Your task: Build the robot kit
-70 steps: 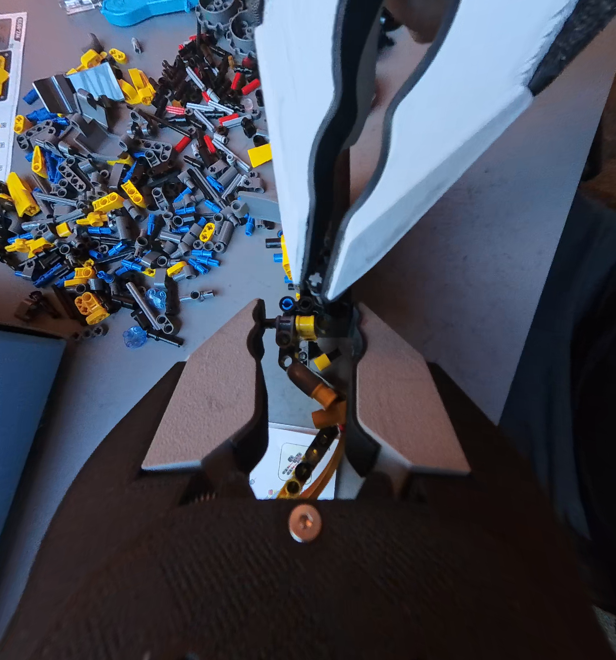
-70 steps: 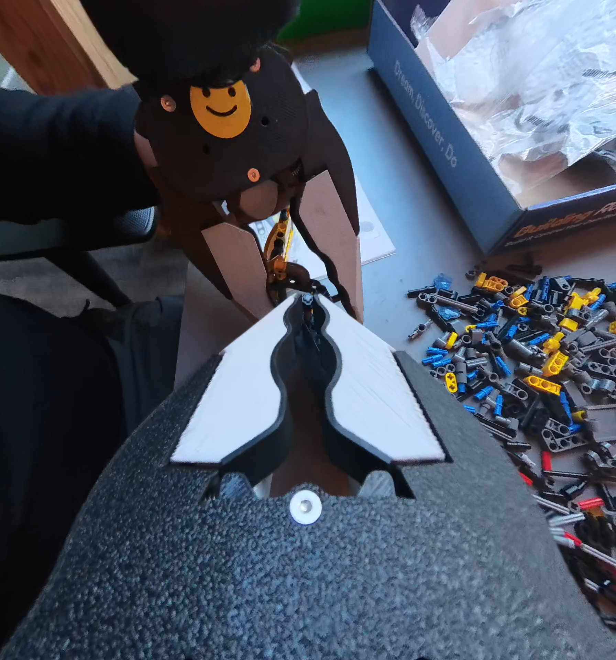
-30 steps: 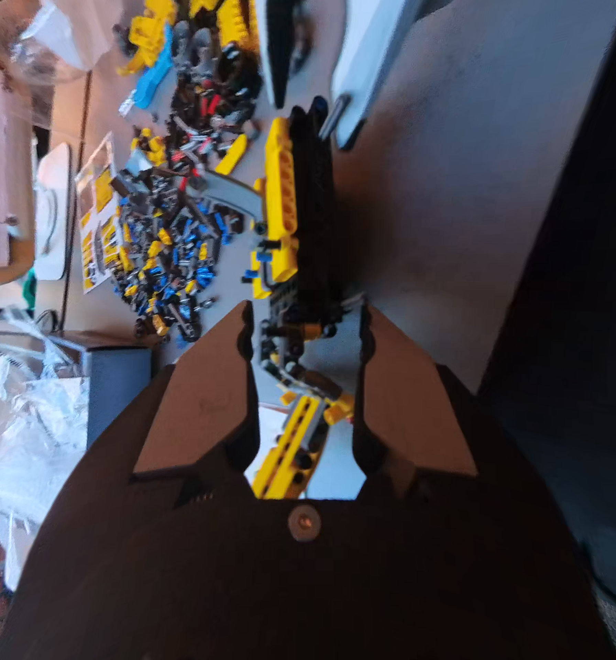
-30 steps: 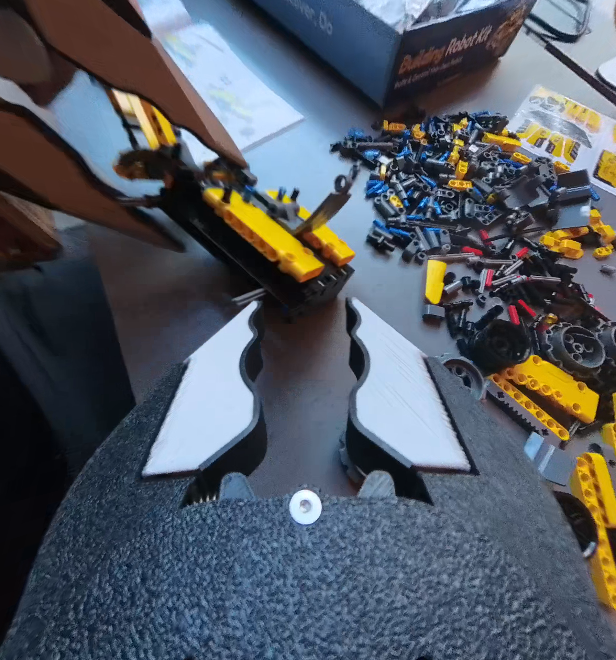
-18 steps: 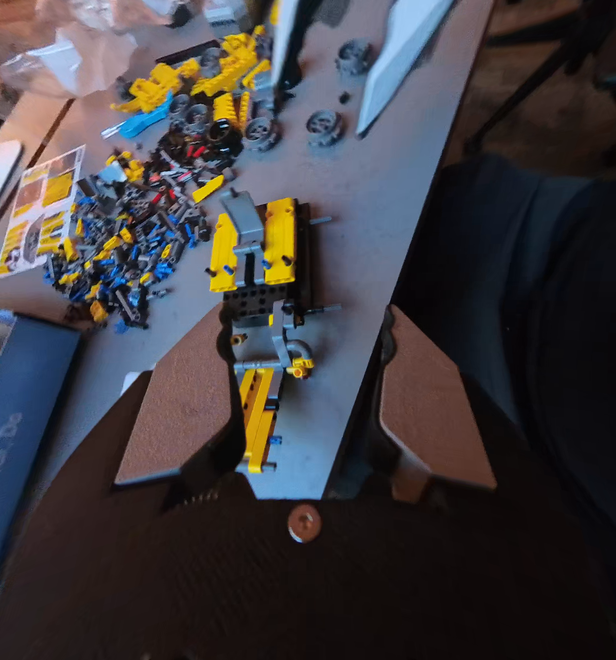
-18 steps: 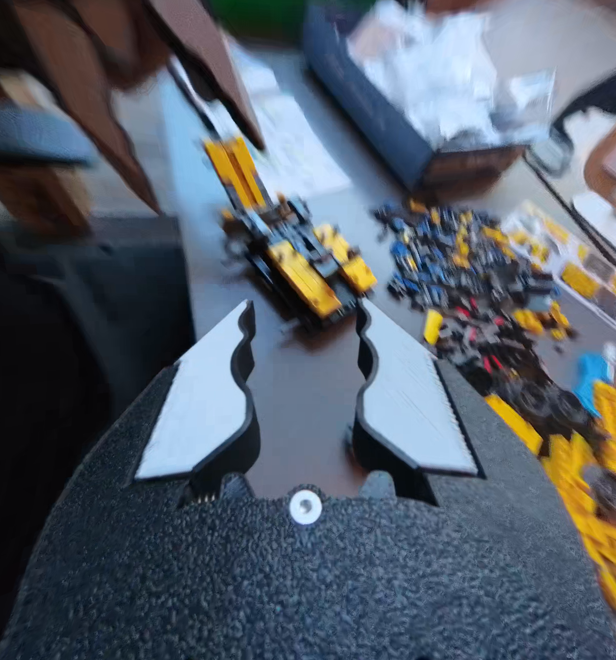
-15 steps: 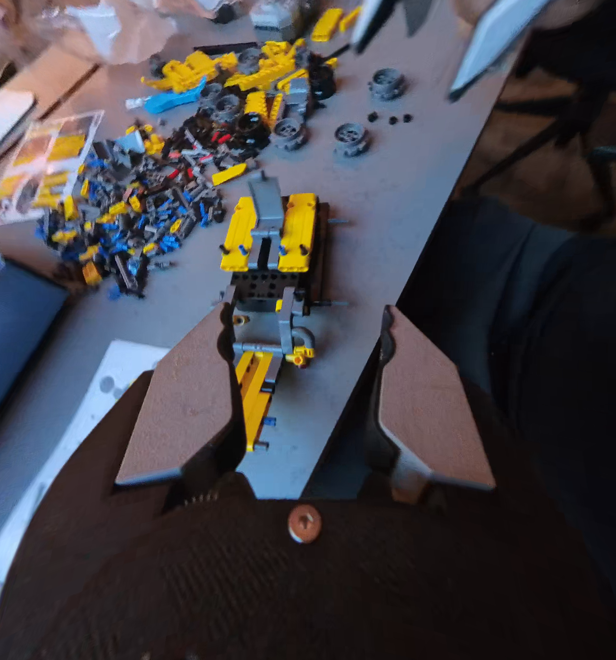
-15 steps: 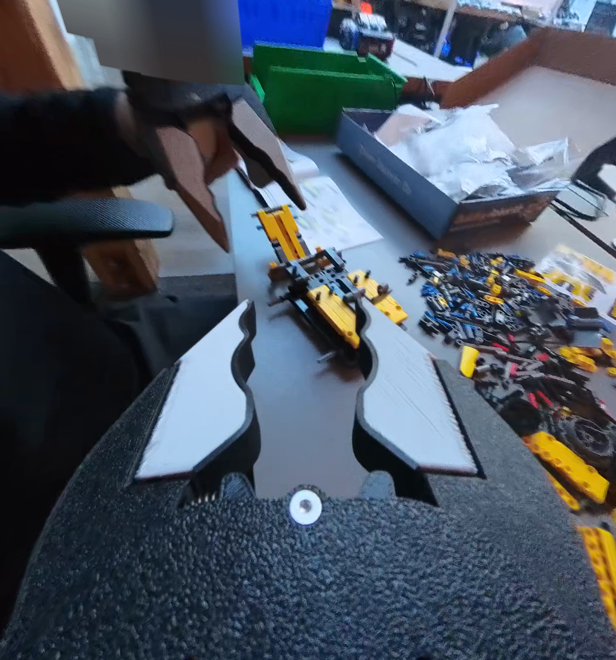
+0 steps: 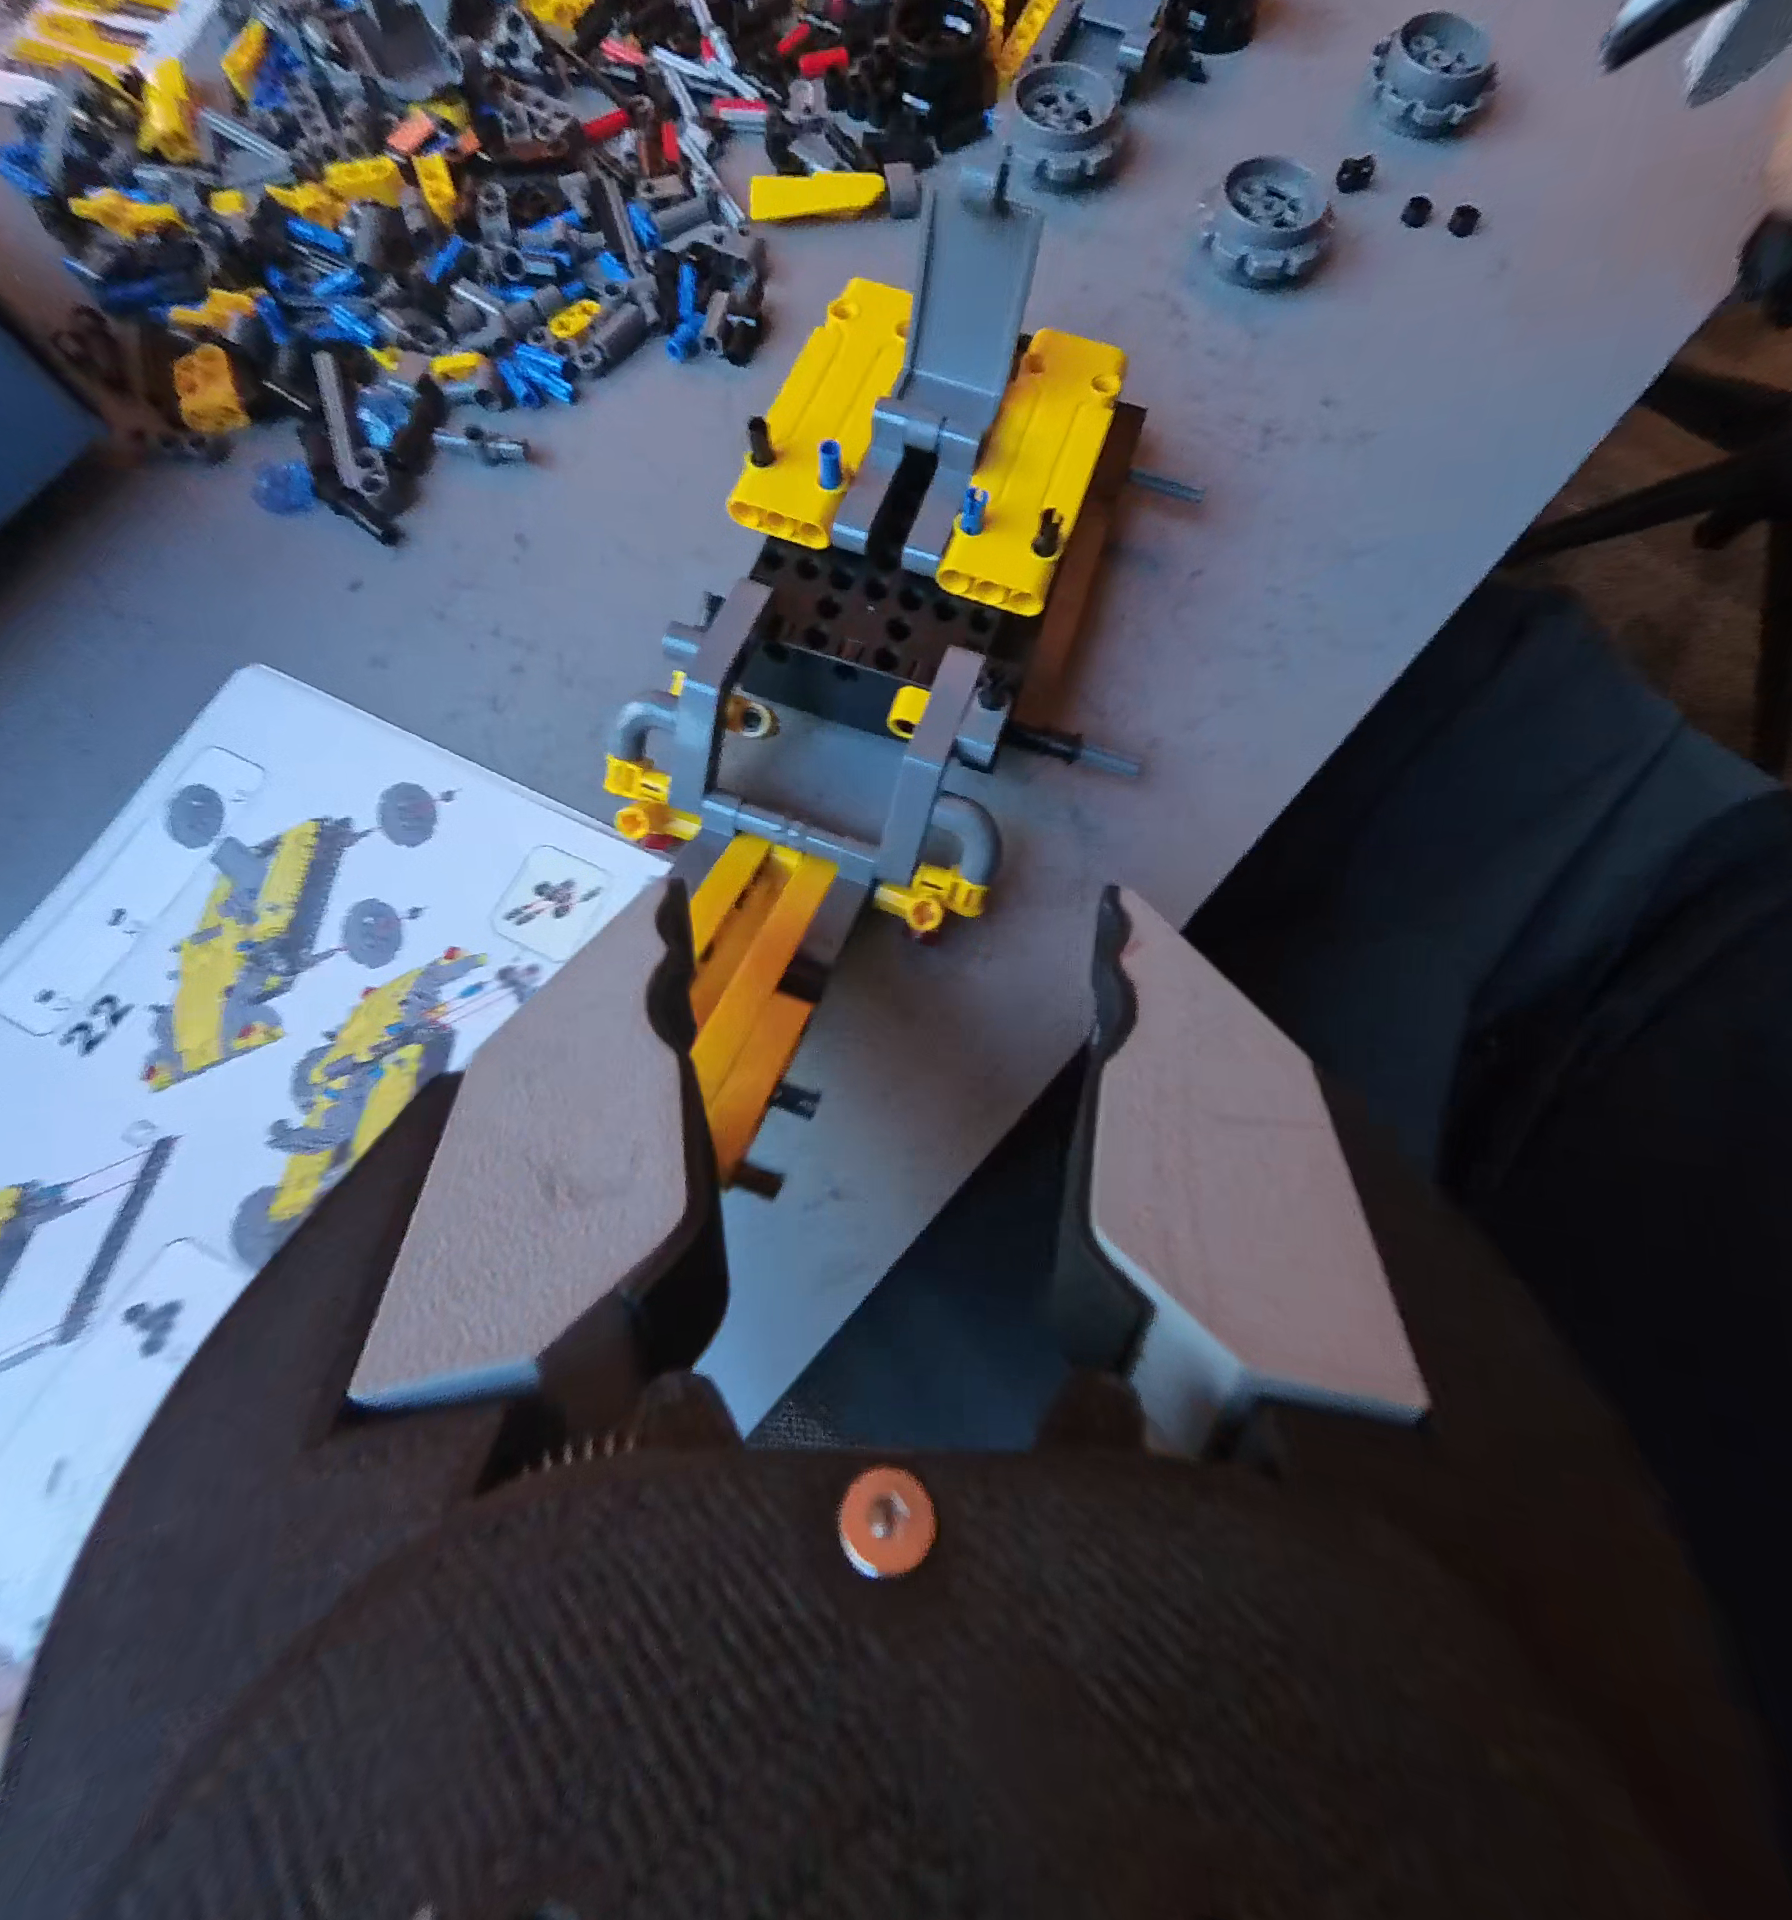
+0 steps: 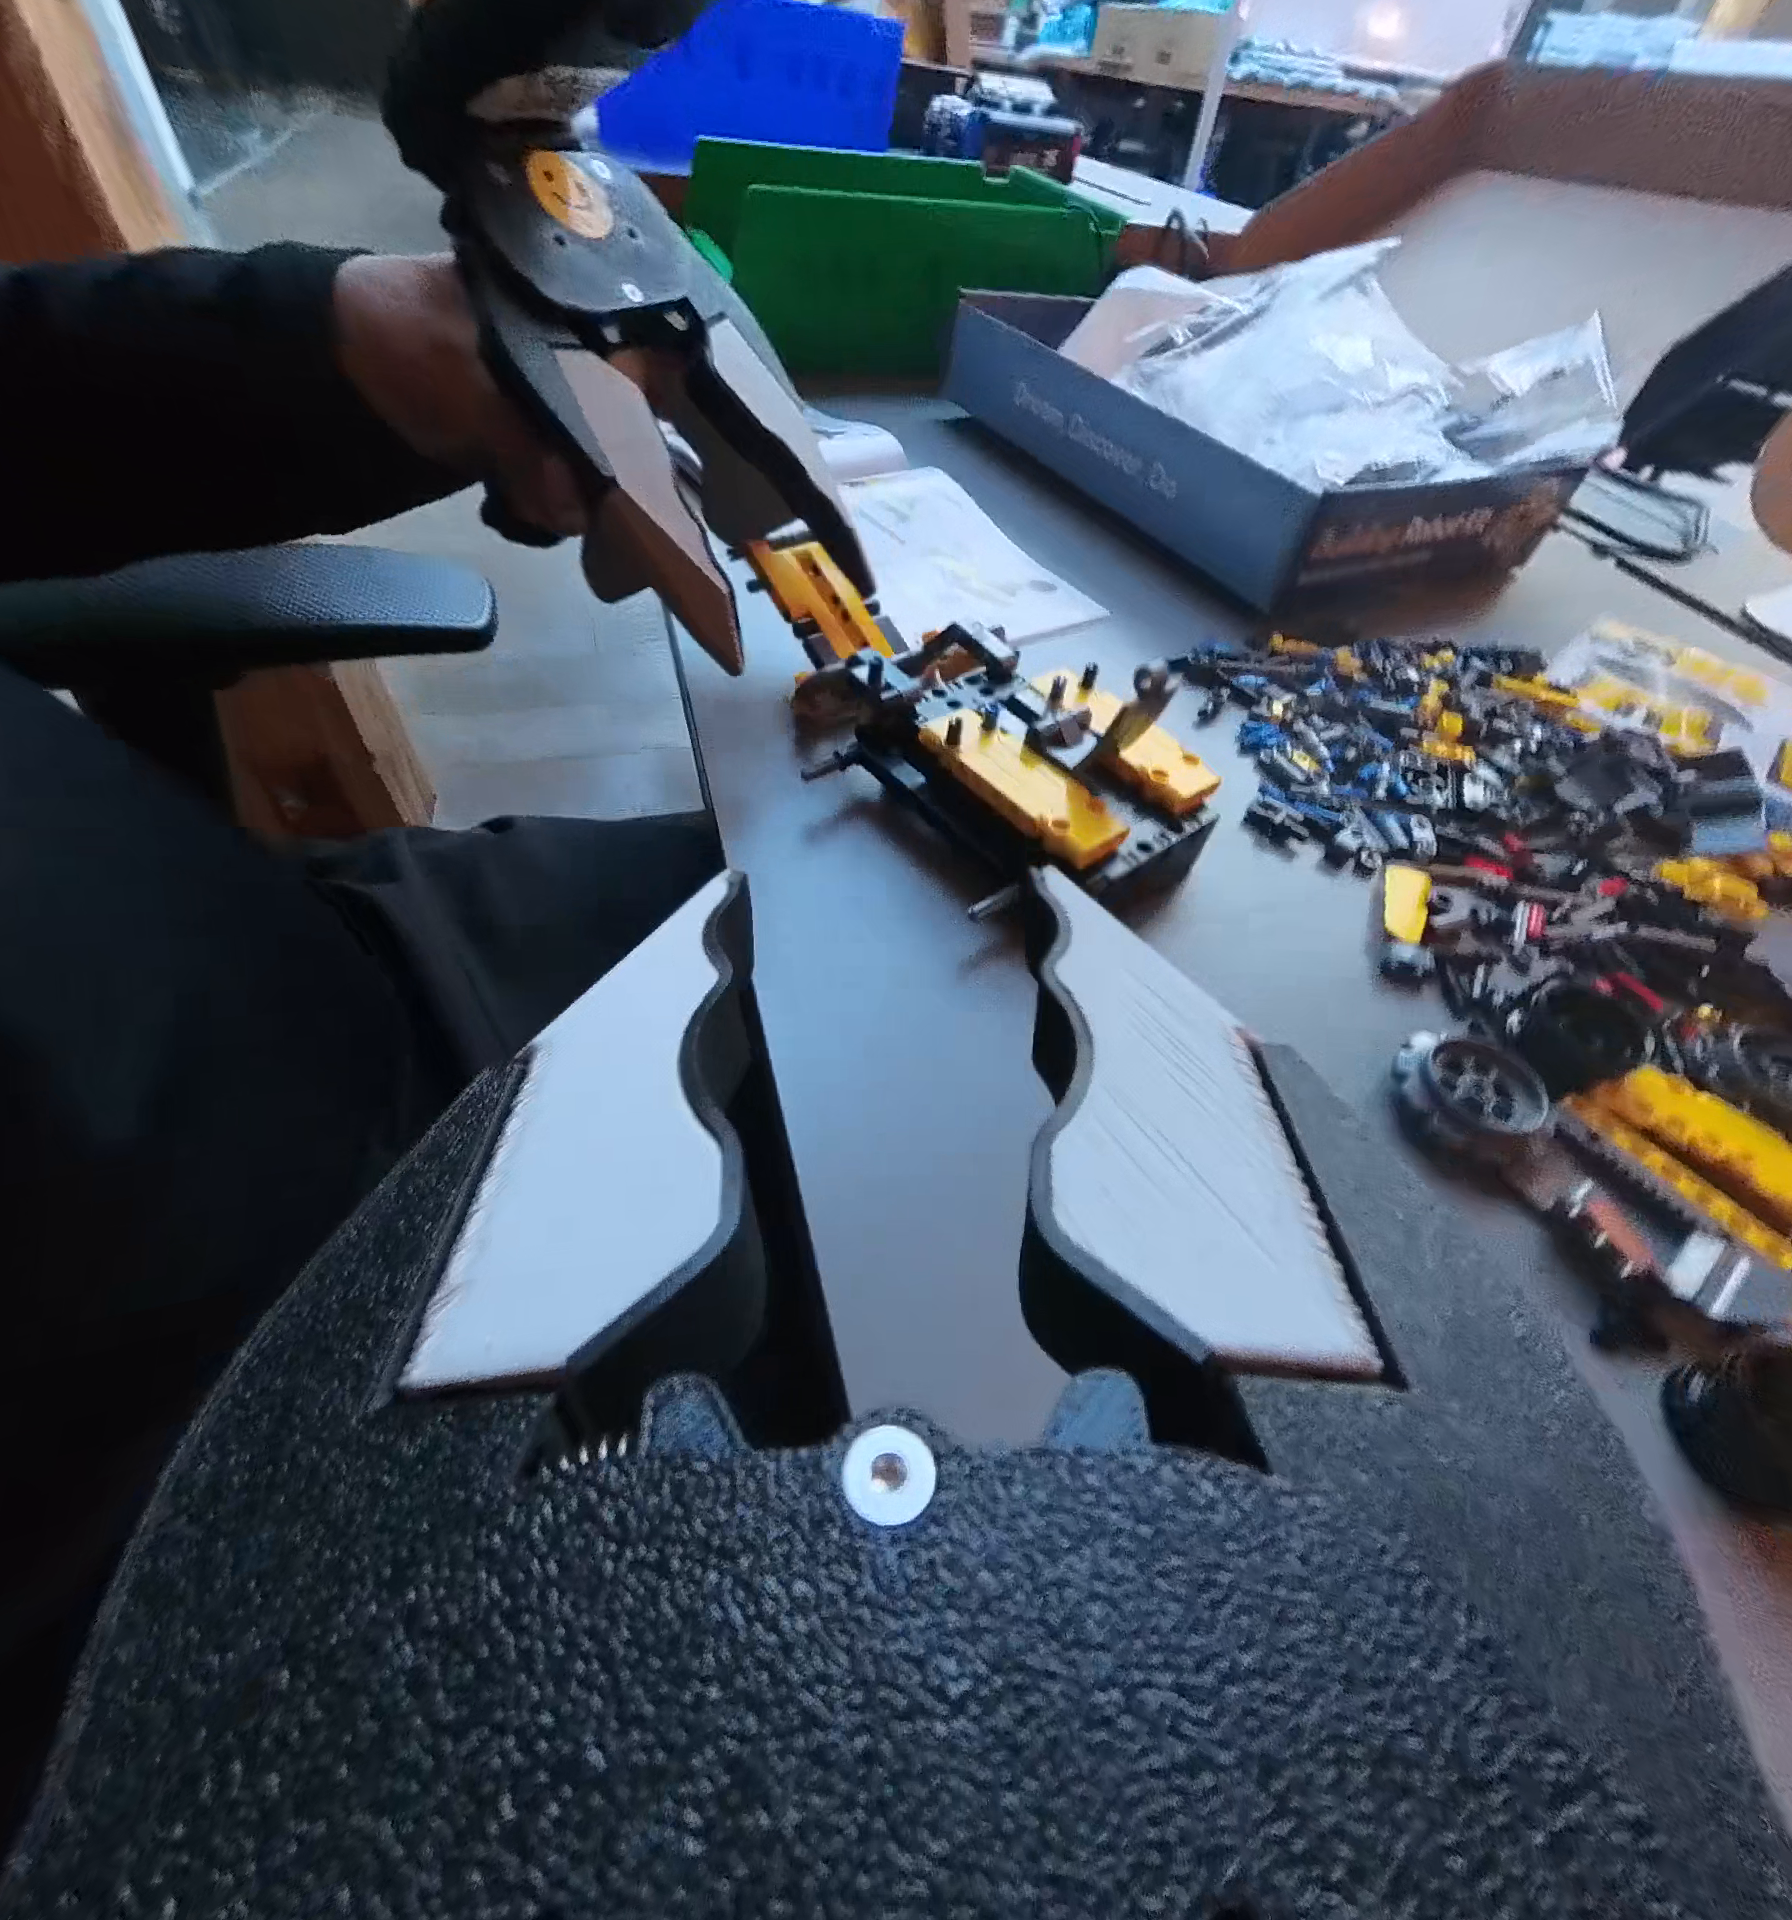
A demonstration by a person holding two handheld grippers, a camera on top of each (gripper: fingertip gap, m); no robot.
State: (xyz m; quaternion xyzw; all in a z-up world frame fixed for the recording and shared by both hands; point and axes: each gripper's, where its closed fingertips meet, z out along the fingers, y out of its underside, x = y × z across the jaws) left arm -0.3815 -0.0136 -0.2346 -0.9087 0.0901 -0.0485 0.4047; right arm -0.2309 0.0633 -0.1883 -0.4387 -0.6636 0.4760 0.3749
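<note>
A half-built yellow, black and grey brick vehicle lies flat on the grey table near its front edge; it also shows in the right wrist view. My left gripper is open and empty, hovering just above the model's narrow yellow beam end. In the right wrist view this brown gripper hangs over that same end. My right gripper is open and empty, a short way off the model's wide end, above bare table.
A heap of small loose bricks lies beyond the model, with grey wheel hubs and yellow beams. An open instruction booklet lies to the left. A blue box of plastic bags stands behind. The table edge runs on the right.
Both grippers were shut on the model, held in the air. They set it down on the table, opened and drew back. The left gripper now hovers lower, nearer the yellow beam end.
</note>
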